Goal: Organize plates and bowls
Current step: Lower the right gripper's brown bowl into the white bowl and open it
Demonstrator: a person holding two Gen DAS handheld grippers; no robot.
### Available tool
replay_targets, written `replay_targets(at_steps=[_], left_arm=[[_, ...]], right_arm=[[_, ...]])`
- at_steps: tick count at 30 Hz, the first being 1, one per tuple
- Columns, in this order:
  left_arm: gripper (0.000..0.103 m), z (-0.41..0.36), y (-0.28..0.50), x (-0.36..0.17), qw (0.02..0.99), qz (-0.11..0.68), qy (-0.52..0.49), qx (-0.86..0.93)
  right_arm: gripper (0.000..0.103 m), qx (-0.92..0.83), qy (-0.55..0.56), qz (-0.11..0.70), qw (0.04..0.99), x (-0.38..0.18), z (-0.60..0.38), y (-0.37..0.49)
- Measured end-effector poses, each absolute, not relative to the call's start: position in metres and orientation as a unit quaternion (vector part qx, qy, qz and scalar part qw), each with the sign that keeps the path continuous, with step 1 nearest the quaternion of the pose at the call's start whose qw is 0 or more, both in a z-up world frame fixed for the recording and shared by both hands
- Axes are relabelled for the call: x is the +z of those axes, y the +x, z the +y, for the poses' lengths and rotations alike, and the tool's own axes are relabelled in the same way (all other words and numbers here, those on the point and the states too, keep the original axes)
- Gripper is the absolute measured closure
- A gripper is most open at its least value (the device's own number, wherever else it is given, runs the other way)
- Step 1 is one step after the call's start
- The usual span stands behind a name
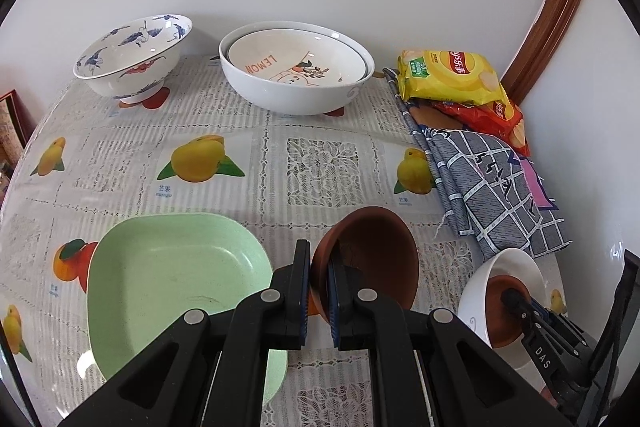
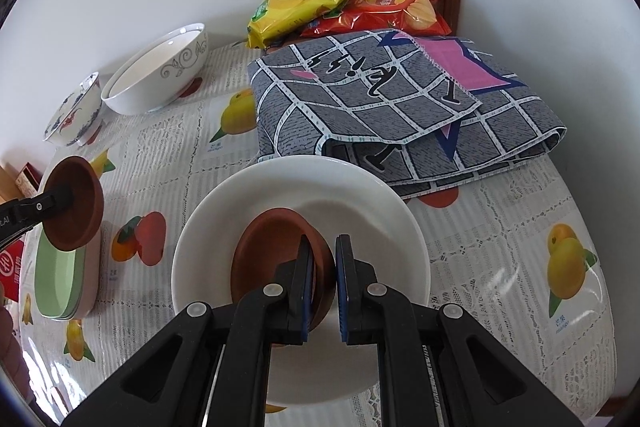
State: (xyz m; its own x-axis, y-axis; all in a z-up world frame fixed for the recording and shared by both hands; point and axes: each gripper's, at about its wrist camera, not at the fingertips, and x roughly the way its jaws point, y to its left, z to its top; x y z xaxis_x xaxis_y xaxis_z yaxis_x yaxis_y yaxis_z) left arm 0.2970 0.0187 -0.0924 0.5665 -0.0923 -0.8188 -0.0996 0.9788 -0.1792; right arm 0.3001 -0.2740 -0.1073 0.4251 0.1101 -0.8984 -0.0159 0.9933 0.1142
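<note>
Left tool is clenched on the rim of a brown saucer, lower centre of its frame, beside the green dish. Right tool grips a second brown saucer inside the white bowl, frame centre, on the table.

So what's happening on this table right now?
A person is tidying dishes with two handheld grippers. The left gripper is shut on the rim of a brown saucer, held tilted beside the green dish. The right gripper grips a second brown saucer inside the white bowl.
</note>
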Motion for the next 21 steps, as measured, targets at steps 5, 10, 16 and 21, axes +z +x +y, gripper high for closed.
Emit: replay_targets(at_steps=[5,10,16,21], left_arm=[[0.095,0.025,0.294,-0.092,0.879,0.465,-0.105,0.007],[0.095,0.028,0.292,-0.093,0.879,0.465,-0.107,0.008],[0.095,0.030,0.287,-0.093,0.878,0.465,-0.111,0.008],[0.095,0.031,0.282,-0.089,0.880,0.462,-0.111,0.008]], right_arm=[[0.093,0.030,0.031,0.541,0.840,-0.109,-0.271,0.302],[0.093,0.010,-0.001,0.547,0.837,-0.112,-0.268,0.301],[0.093,0.004,-0.022,0.552,0.833,-0.114,-0.265,0.299],[0.093,0.000,-0.028,0.557,0.830,-0.113,-0.263,0.298]])
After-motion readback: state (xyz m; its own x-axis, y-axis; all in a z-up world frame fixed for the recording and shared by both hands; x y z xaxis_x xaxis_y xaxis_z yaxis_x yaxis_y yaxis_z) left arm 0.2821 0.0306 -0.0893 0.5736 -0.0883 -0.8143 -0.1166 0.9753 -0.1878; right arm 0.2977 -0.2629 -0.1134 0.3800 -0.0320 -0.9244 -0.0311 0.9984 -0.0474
